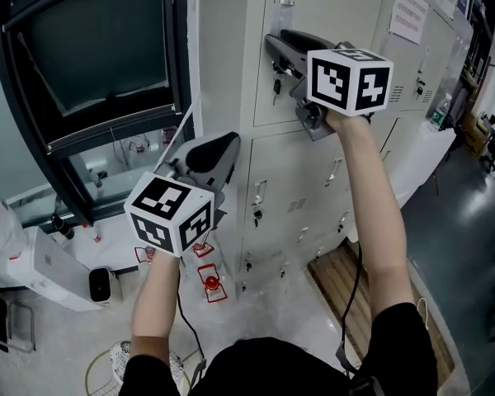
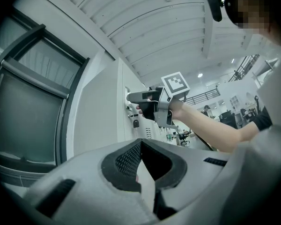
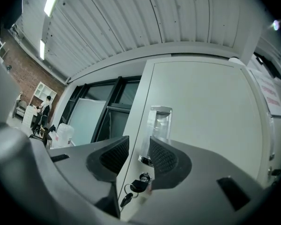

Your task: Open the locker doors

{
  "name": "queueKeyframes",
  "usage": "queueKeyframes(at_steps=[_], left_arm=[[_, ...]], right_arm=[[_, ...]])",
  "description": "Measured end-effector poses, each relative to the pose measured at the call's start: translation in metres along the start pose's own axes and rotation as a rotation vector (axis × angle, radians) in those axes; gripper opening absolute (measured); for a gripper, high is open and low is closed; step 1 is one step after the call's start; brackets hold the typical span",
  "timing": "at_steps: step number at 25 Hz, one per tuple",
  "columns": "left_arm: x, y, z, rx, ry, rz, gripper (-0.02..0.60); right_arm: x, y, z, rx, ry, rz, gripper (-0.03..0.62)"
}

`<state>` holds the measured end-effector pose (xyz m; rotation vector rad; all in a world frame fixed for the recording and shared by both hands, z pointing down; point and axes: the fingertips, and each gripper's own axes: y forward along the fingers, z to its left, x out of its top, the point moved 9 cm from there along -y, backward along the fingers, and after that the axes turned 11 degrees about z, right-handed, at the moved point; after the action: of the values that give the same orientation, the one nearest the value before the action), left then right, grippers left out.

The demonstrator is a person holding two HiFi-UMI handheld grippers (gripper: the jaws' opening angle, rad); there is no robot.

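Note:
A bank of pale grey lockers point(image 1: 293, 180) stands in front of me with its doors closed. My right gripper point(image 1: 274, 49) is raised to the upper door point(image 1: 330, 15). Its jaws stand open just short of the door's clear handle point(image 3: 159, 123), with nothing pressed between the pads. Below the handle a key point(image 3: 139, 184) sits in the lock, with another key hanging from it. My left gripper point(image 1: 220, 149) hangs lower, by the lockers' left edge; its jaw tips meet, with nothing held. The left gripper view also catches the right gripper point(image 2: 147, 102) at the door.
A dark-framed window point(image 1: 99, 48) is on the left. On the floor are a white box point(image 1: 41, 271), small red items point(image 1: 212, 283) and a wooden pallet point(image 1: 346, 295). More lockers point(image 1: 429, 56) with a paper notice point(image 1: 410, 11) run off to the right.

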<state>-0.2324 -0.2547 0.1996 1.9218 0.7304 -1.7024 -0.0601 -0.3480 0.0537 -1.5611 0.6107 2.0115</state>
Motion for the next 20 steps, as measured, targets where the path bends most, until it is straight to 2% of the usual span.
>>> queueKeyframes(at_steps=[20], left_arm=[[-0.004, -0.011, -0.001, -0.017, 0.009, -0.002, 0.018]], right_arm=[[0.005, 0.011, 0.000, -0.027, 0.038, 0.023, 0.141]])
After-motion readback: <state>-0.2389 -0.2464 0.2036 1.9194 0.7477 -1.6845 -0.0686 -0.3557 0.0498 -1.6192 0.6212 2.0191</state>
